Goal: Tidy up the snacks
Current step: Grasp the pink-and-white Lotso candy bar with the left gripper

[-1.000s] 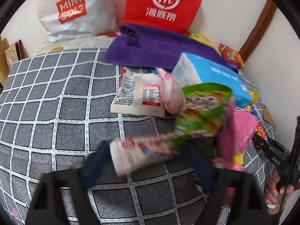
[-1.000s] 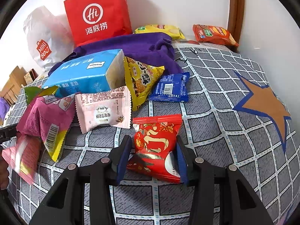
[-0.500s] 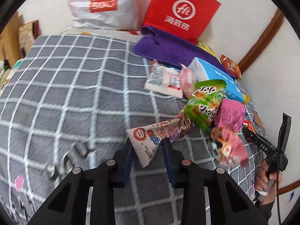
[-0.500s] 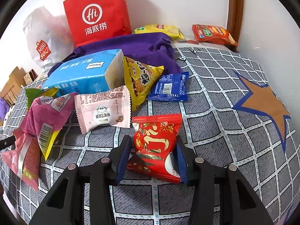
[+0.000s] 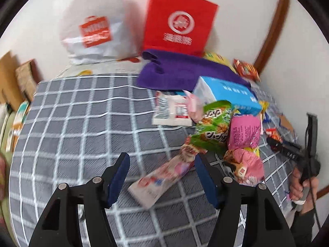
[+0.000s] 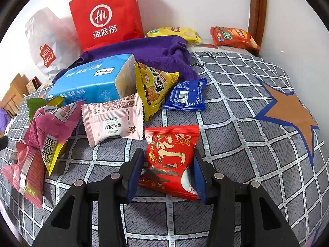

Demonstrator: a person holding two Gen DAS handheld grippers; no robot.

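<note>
My left gripper (image 5: 162, 169) is open; a long white and pink snack pack (image 5: 164, 177) lies loose on the grid bedspread between its jaws. A green pack (image 5: 213, 127), a magenta pack (image 5: 244, 131) and a pink pack (image 5: 244, 165) lie just right of it. My right gripper (image 6: 167, 168) is shut on a red snack pack (image 6: 170, 154) resting on the bedspread. A pale pink pack (image 6: 113, 121), a yellow pack (image 6: 152, 86), a blue pack (image 6: 185, 95) and a blue tissue pack (image 6: 92, 80) lie beyond it.
A red paper bag (image 6: 107, 14), a white plastic bag (image 6: 49, 43) and a purple towel (image 6: 148, 49) sit at the wall. Yellow (image 6: 174, 33) and orange (image 6: 232, 36) chip bags lie at the back. The right gripper shows in the left view (image 5: 296, 156).
My left gripper held the long white and pink pack, then opened; the pack now lies loose on the bedspread. The right gripper has not moved.
</note>
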